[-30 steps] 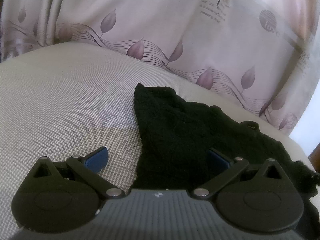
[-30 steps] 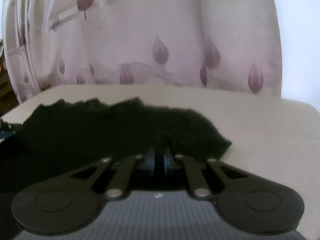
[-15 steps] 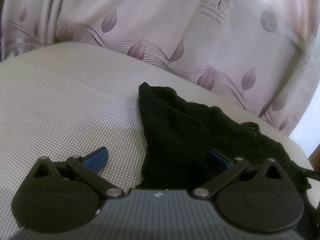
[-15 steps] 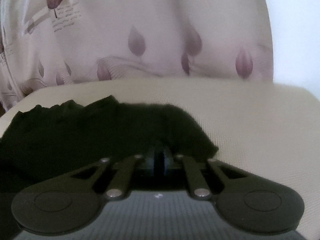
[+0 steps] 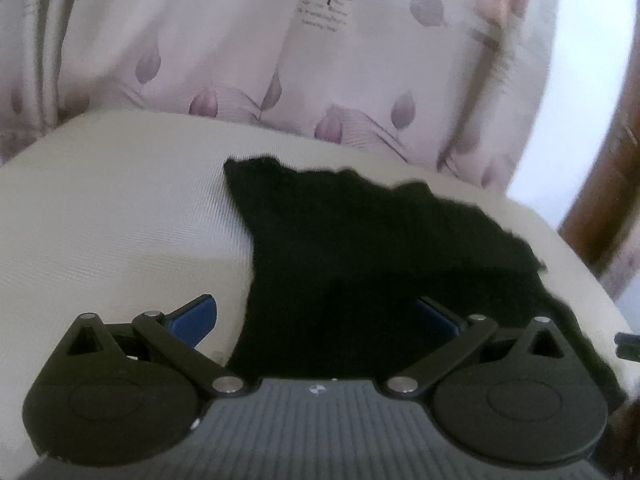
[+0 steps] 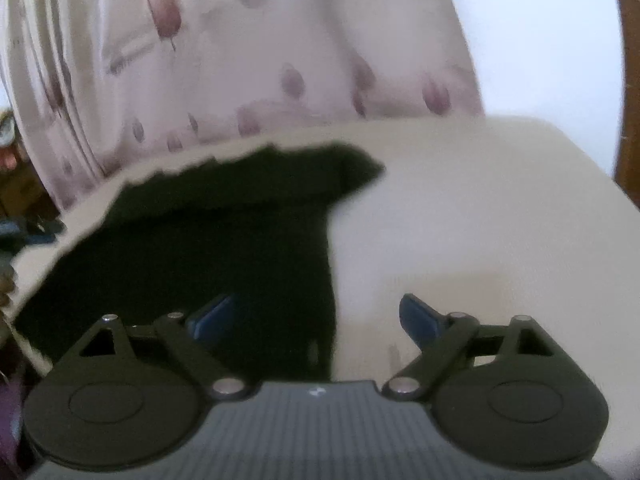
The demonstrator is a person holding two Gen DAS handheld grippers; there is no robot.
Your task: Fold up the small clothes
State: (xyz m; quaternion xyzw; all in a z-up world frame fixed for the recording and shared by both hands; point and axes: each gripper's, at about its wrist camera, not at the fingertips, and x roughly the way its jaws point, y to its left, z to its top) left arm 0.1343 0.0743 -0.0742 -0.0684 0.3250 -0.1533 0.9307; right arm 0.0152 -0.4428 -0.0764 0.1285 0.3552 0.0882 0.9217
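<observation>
A small black knitted garment [image 5: 360, 248] lies flat on a beige cushion [image 5: 120, 208]. My left gripper [image 5: 316, 316] hovers over the garment's near left part, open. One blue pad [image 5: 196, 316] is over the cushion and the other [image 5: 434, 316] is over the cloth, gripping nothing. In the right wrist view the garment [image 6: 200, 240] fills the left half. The jaws of my right gripper [image 6: 316, 316] are opening. The garment's right edge lies below the gap between the pads [image 6: 418, 316], and neither pad presses on it.
A pale curtain [image 5: 320, 60] printed with purple leaves hangs right behind the cushion. A brown wooden frame [image 5: 608, 184] stands at the far right. Dark clutter [image 6: 24, 224] sits beyond the cushion's left edge. Bare cushion [image 6: 460, 208] spreads to the right of the garment.
My right gripper, shut on the garment's right edge before, has opened wide, let the cloth go and drawn back. The left gripper has also drawn back a little and stays open.
</observation>
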